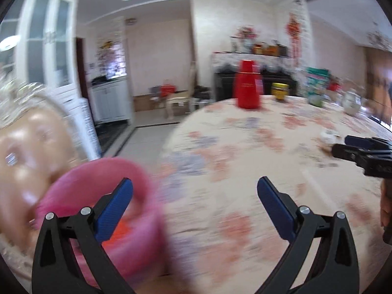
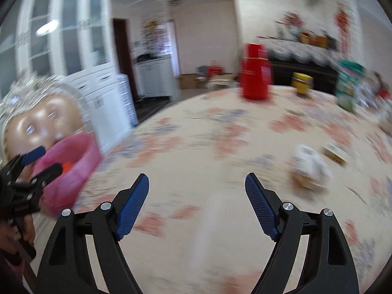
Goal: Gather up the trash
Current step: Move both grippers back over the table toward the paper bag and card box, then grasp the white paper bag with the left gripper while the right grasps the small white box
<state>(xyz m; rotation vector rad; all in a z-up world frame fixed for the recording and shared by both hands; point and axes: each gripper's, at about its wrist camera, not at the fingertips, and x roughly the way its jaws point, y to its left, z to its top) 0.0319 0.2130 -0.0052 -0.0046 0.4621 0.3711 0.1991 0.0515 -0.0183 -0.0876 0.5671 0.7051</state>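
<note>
A pink bin (image 1: 98, 171) stands at the left edge of the flower-patterned table (image 1: 245, 147), with something orange-red inside it. My left gripper (image 1: 194, 180) is open and empty, its left finger in front of the bin's rim. My right gripper (image 2: 196, 176) is open and empty above bare cloth. To its right lie a crumpled white paper wad (image 2: 311, 169) and a small flat box-like scrap (image 2: 335, 153). In the right wrist view the left gripper (image 2: 50, 159) is beside the pink bin (image 2: 80, 156). The right gripper (image 1: 341, 144) shows at the right edge of the left wrist view.
A doll head with a tiara (image 2: 41, 120) sits behind the bin. A red jug (image 1: 247, 85), a yellow-lidded jar (image 1: 280, 91) and several packages (image 2: 348, 88) stand at the table's far side. White cabinets (image 2: 103, 103) are beyond the left edge. Both views are blurred.
</note>
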